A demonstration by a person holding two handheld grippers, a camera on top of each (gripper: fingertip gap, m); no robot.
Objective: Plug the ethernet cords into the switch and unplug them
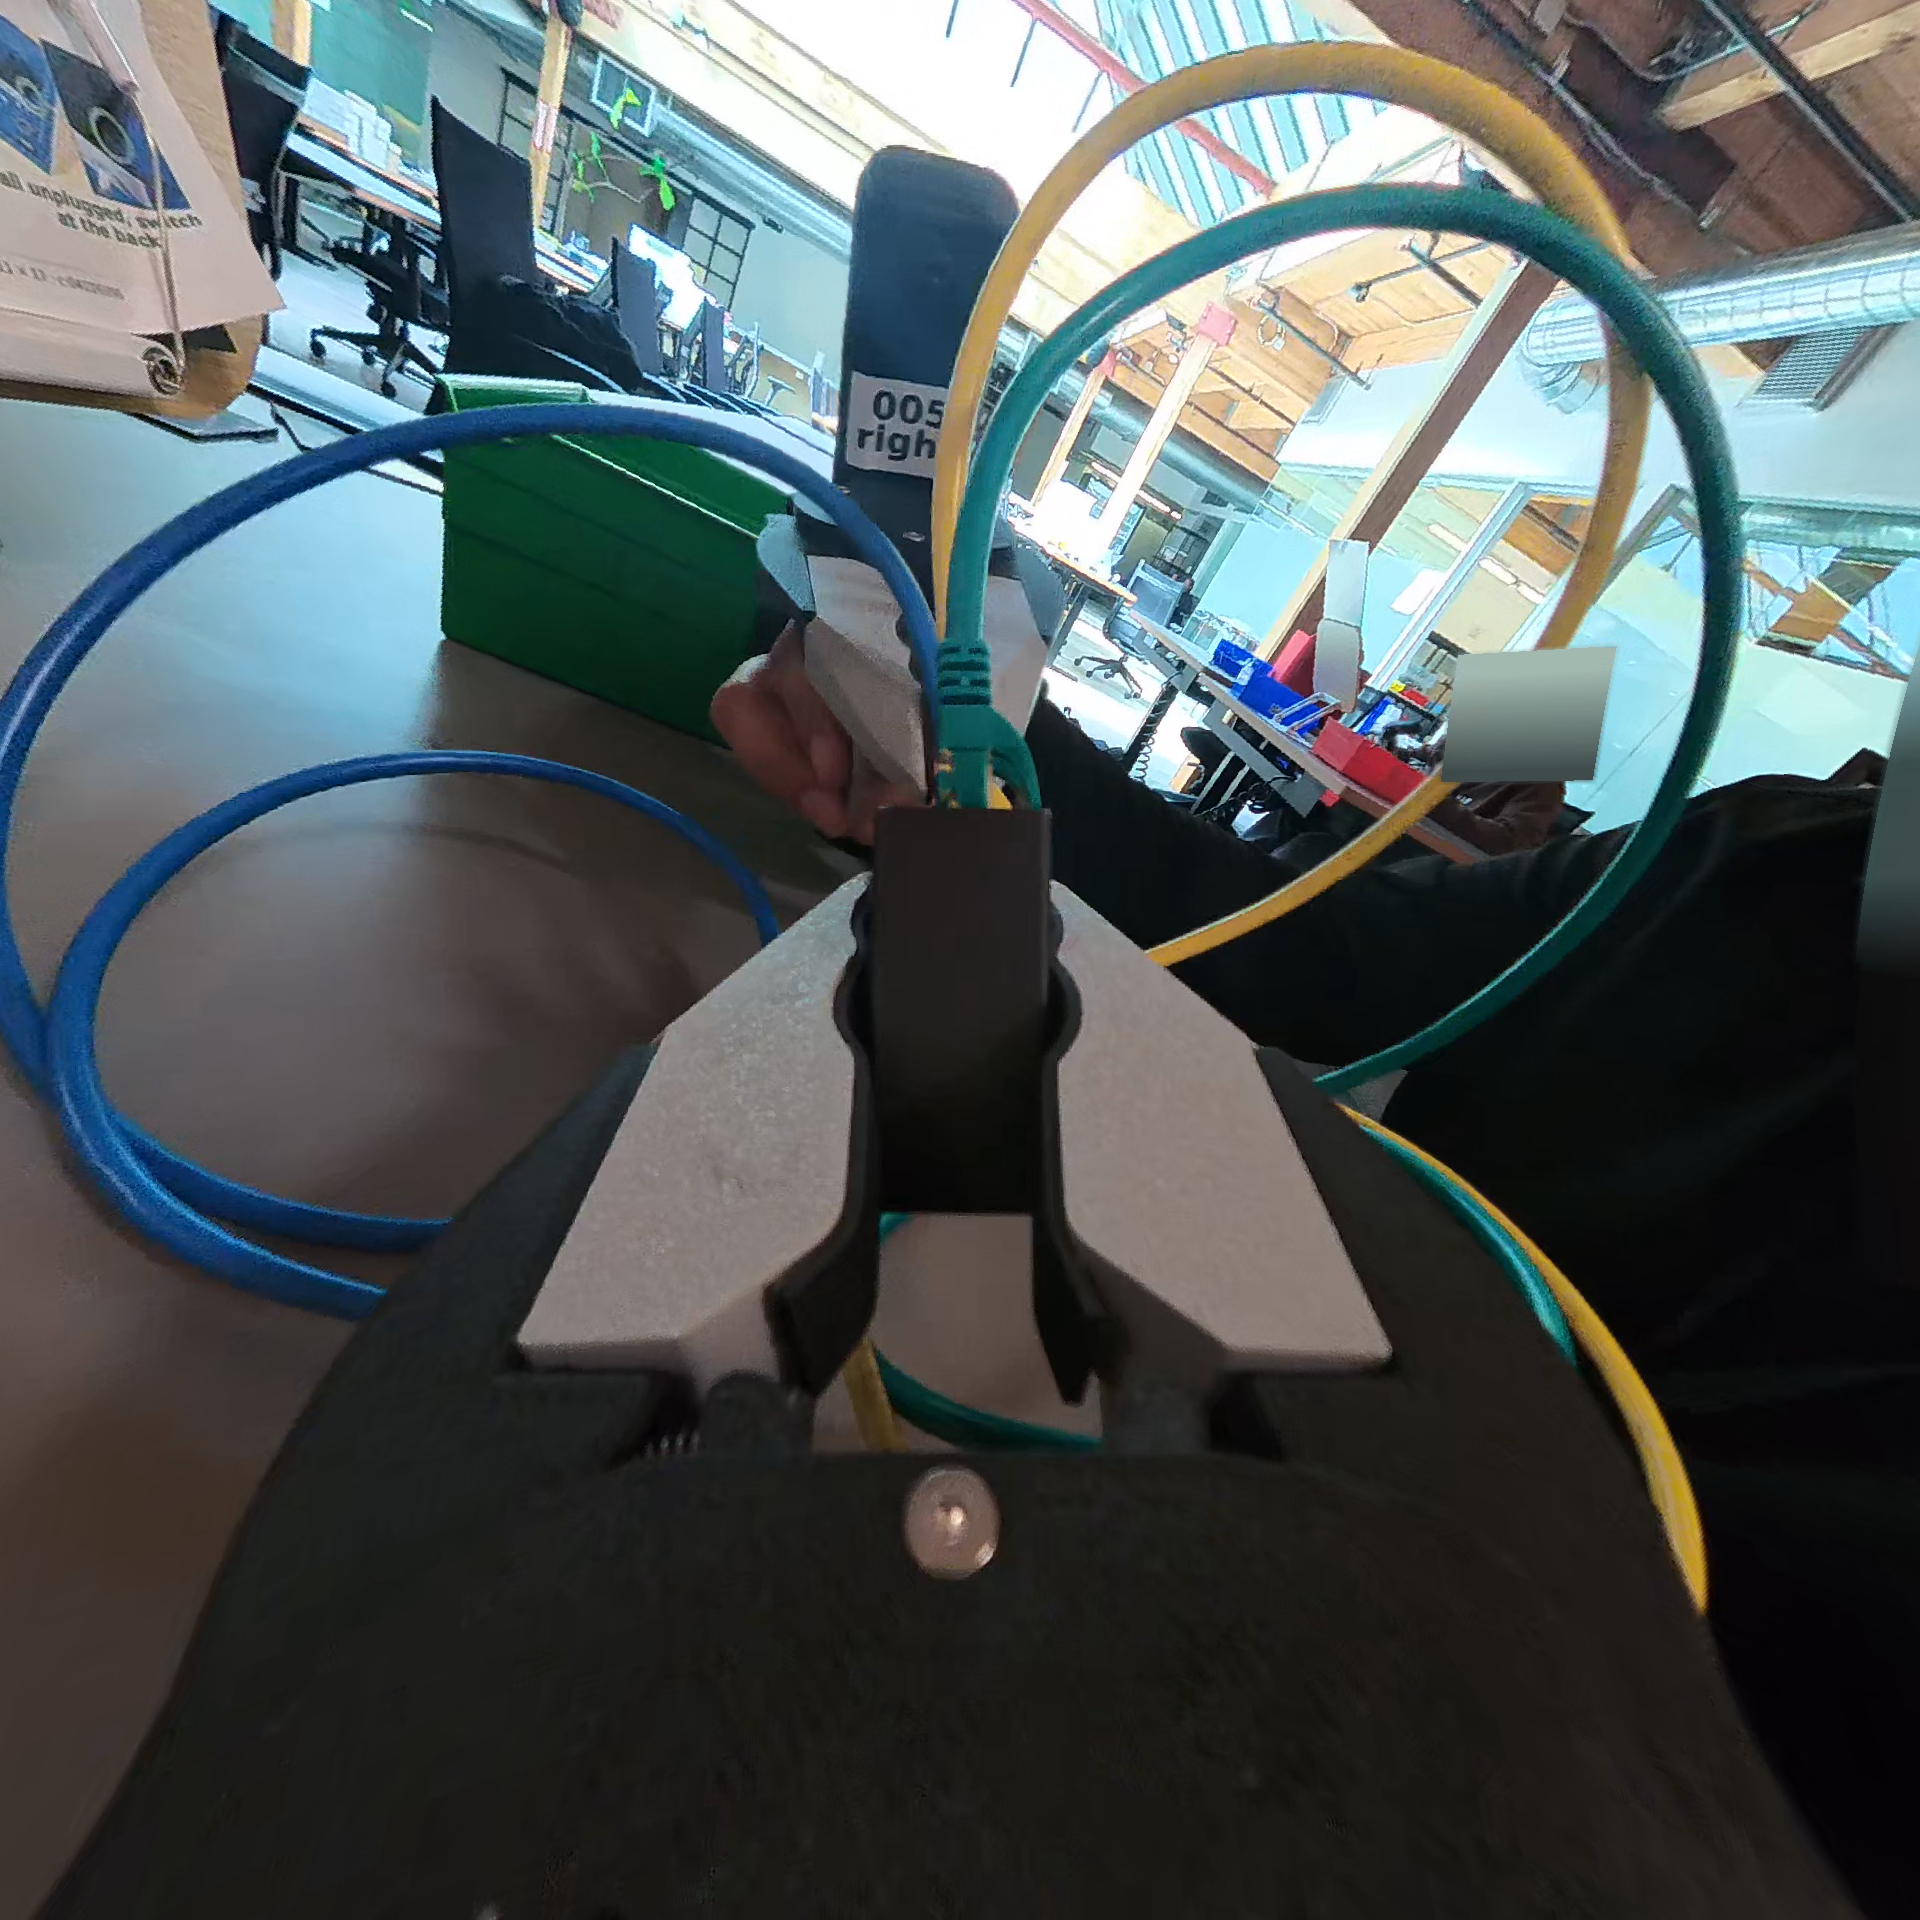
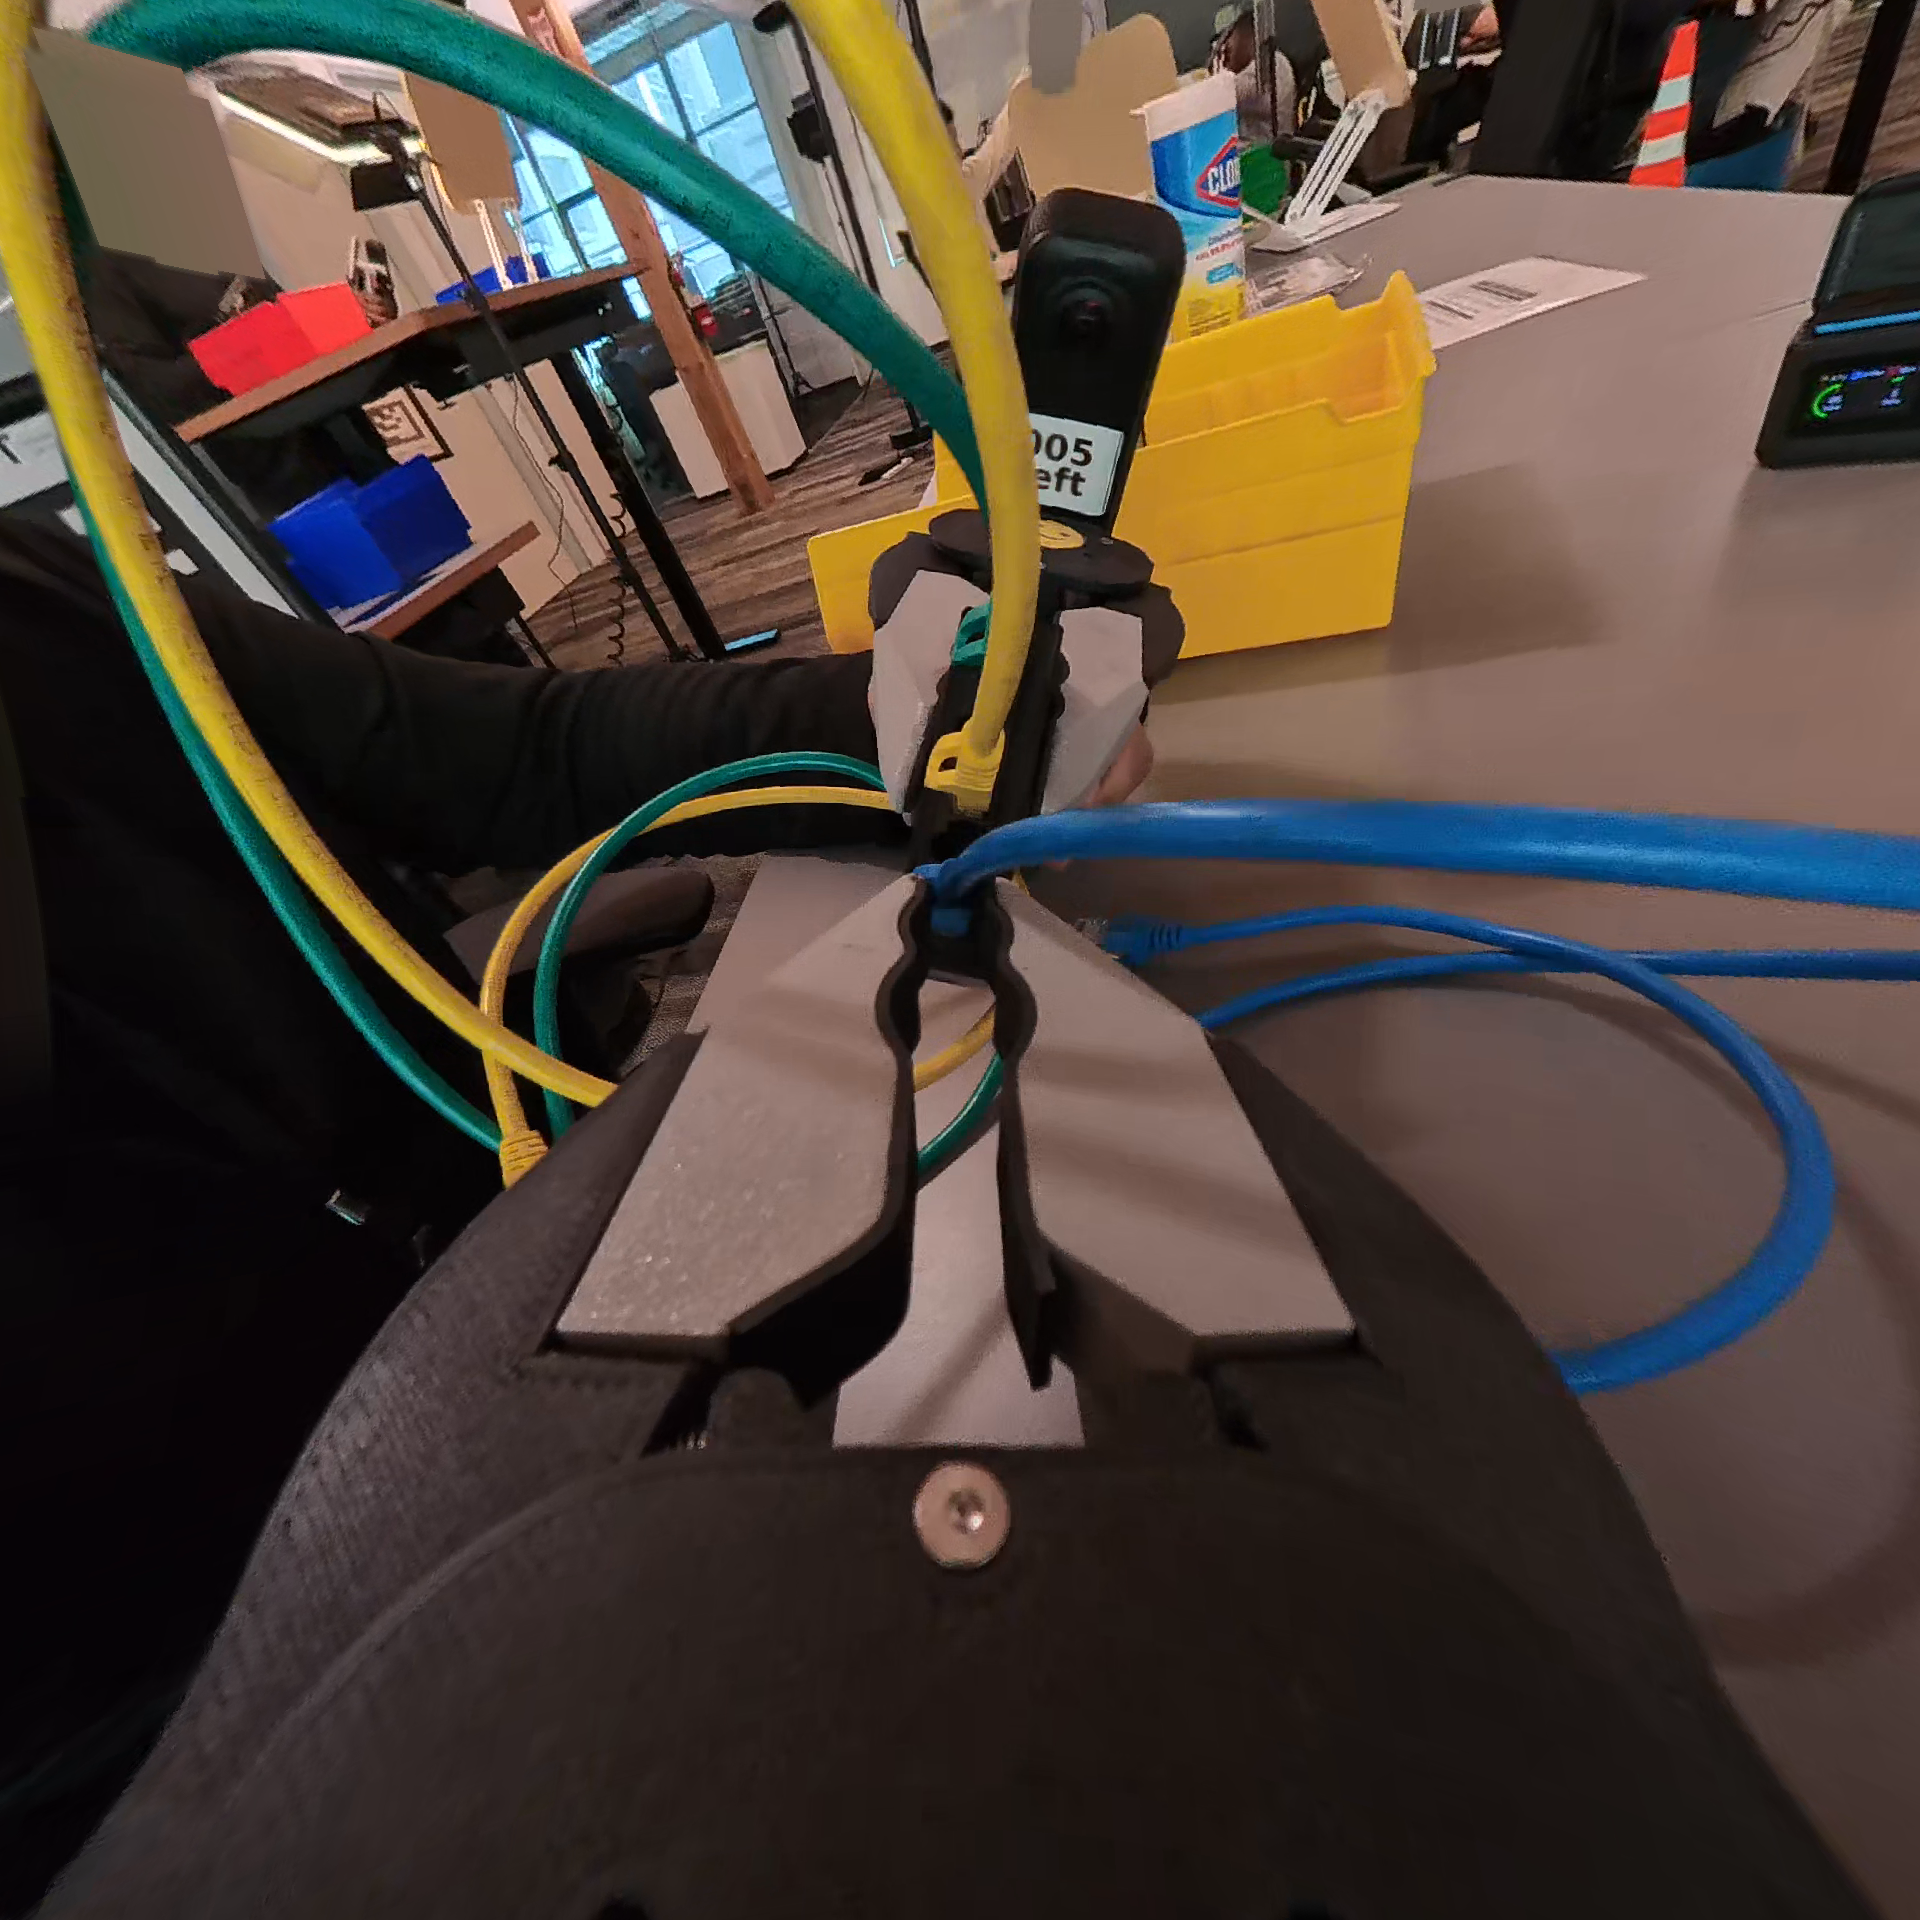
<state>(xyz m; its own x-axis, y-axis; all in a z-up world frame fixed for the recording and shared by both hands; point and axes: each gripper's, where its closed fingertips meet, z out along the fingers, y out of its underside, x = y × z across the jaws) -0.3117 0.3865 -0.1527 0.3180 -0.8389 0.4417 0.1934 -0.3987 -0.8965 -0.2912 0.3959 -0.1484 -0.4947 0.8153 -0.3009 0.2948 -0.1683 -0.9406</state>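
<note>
Both grippers clamped at the switch

The left gripper (image 1: 961,914) grasps the black switch (image 1: 961,997) above the worktop (image 1: 312,623); the right gripper (image 2: 951,925) pinches the blue cord (image 2: 1455,842) plug beside it, green cord (image 1: 966,675) and yellow cord (image 2: 977,758) plugged in.

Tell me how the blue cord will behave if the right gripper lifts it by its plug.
The blue cord probably holds its curl rather than hanging limp: it lies in springy loops on the table. It likely drags those loops along, since they trail off to the side. It looks light, as the green cord and yellow cord arch unsupported.
</note>
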